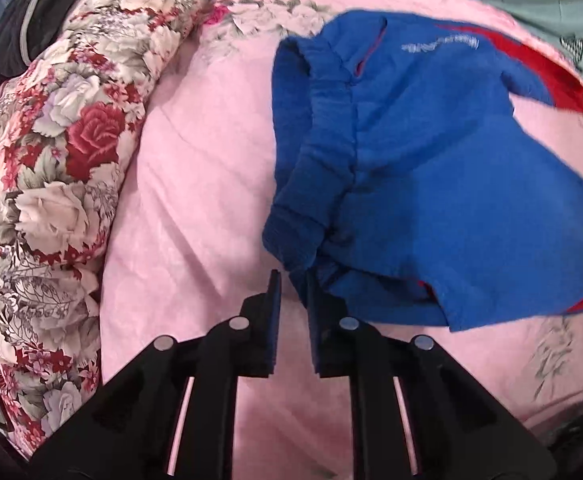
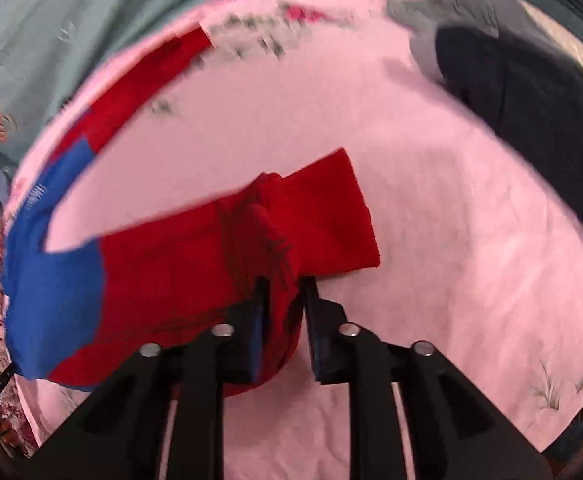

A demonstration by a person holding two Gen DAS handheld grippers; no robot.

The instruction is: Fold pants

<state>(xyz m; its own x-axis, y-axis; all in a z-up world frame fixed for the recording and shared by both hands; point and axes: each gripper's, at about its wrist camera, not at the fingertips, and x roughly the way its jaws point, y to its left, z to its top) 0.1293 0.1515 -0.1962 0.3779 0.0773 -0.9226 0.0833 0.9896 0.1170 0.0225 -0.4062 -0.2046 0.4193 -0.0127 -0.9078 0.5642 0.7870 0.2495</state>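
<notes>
1. The left wrist view shows the blue waist end of the pants (image 1: 431, 168) lying on the pink bedspread (image 1: 203, 184), beside a floral quilt (image 1: 51, 152). The left tongs (image 1: 293, 280) are nearly closed, with no cloth clearly between them.
2. The right wrist view alone shows the red leg end — bunched cloth sits between the right tongs (image 2: 283, 284), gripping the pants (image 2: 195, 256).
3. A dark garment (image 2: 531, 112) lies at the far right, blurred.
</notes>
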